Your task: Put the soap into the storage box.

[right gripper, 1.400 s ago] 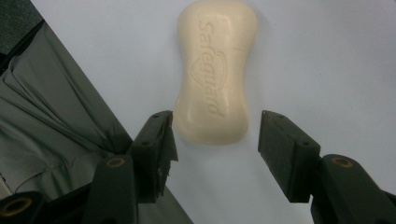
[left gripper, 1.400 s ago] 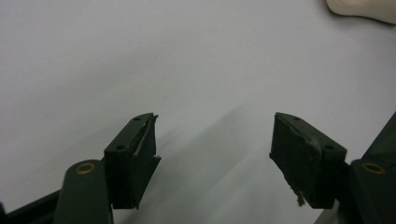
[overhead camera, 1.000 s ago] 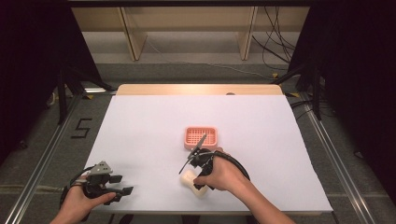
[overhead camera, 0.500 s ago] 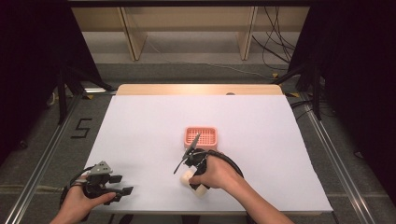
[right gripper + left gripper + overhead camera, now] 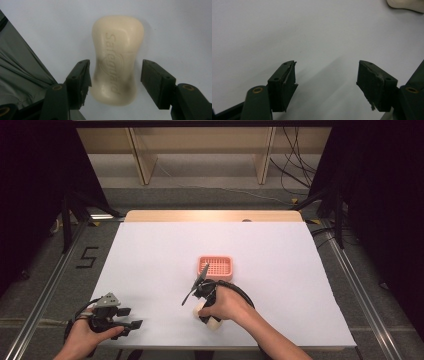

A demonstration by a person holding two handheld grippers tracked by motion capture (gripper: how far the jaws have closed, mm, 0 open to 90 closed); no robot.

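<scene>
Both jaws of right gripper flank soap, small gaps beside.

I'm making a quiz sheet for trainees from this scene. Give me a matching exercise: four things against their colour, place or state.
Things:
1. soap bar
2. soap dish
3. left gripper
4. right gripper

Descriptions:
A. pink, mid-table
B. cream, lying flat on the white table
C. open, nothing between its jaws
D. jaws just opening, astride the bar

Pairs: 1-B, 2-A, 3-C, 4-D

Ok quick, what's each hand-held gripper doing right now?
Left hand-held gripper: open, nothing between its jaws.
Right hand-held gripper: jaws just opening around the cream oval soap bar, pads off it.
</scene>
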